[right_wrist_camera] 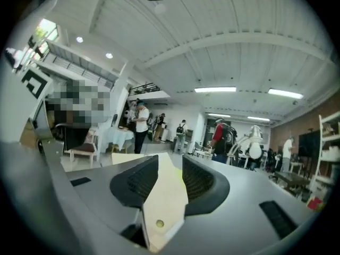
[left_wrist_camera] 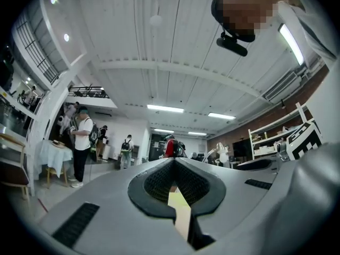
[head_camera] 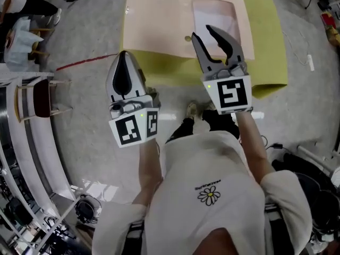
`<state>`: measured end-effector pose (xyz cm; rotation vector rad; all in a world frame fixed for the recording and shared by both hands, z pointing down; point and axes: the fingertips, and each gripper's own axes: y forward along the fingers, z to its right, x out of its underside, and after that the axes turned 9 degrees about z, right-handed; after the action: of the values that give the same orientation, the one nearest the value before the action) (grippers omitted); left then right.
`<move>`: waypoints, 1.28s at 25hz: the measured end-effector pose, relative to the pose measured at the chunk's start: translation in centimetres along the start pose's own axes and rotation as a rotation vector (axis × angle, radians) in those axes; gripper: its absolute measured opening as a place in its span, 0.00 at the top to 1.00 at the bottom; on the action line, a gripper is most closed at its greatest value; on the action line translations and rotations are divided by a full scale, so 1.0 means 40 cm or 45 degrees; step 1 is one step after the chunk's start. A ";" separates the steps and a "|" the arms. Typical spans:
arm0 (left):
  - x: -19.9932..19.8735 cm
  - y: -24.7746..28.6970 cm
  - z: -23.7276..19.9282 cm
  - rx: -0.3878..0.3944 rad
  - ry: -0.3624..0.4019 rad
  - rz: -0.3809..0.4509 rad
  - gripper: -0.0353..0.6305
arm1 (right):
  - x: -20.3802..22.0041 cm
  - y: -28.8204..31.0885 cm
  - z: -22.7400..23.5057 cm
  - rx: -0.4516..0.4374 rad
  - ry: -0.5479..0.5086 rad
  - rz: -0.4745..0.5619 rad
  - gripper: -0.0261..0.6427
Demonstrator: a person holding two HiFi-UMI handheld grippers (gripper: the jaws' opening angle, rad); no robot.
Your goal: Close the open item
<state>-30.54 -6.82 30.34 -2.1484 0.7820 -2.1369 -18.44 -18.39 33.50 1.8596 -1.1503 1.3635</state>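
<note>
The yellow worktop [head_camera: 268,47] stood in front of the person. On it lay the folder [head_camera: 154,20], the thing to close. It was spread open and flat, with its left flap [head_camera: 146,33] turned out to the side.

This looked like the very start of the job. The closing had not begun, and nothing was touching the folder.

I think the next move called for bringing a gripper down to the outer edge of the left flap. Then it would need to get under that edge or pinch it, and swing the flap over onto the other half. The flap looked thin and flat, so the edge might be hard to catch.

The left gripper [head_camera: 126,62] was held out over the floor, just short of the worktop and pointing about level. Its fingers [left_wrist_camera: 159,182] were pressed together with nothing in them.

The right gripper [head_camera: 203,33] reached over the middle of the folder, also about level. Its fingers [right_wrist_camera: 199,182] were partly apart and held nothing.

The little round snap [right_wrist_camera: 159,223] showed between them, farther off.
</note>
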 end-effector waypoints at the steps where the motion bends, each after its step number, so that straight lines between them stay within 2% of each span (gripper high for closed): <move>1: 0.015 -0.006 -0.009 -0.015 -0.001 -0.009 0.93 | 0.005 0.022 -0.024 -0.053 -0.080 -0.002 0.79; 3: 0.048 -0.033 -0.027 -0.044 -0.002 -0.042 0.93 | 0.032 0.044 -0.088 -0.150 -0.159 -0.029 0.75; 7: 0.074 -0.062 -0.049 -0.075 0.009 -0.076 0.93 | 0.078 0.071 -0.186 -0.247 -0.081 -0.055 0.65; 12: 0.068 -0.072 -0.099 -0.143 0.033 -0.053 0.93 | 0.120 0.118 -0.263 -0.313 -0.015 -0.069 0.63; 17: 0.084 -0.099 -0.134 -0.192 0.040 -0.072 0.93 | 0.150 0.132 -0.326 -0.390 -0.044 -0.092 0.62; 24: 0.106 -0.126 -0.156 -0.228 0.031 -0.106 0.93 | 0.211 0.154 -0.371 -0.396 -0.160 -0.162 0.61; 29: 0.127 -0.155 -0.174 -0.256 0.023 -0.137 0.93 | 0.299 0.187 -0.406 -0.368 -0.285 -0.242 0.61; 32: 0.145 -0.159 -0.175 -0.270 0.016 -0.156 0.93 | 0.341 0.200 -0.414 -0.372 -0.314 -0.288 0.62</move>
<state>-35.32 -0.96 38.46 -2.3442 0.9419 -2.2179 -31.58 -12.83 51.42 1.9077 -1.1464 0.8118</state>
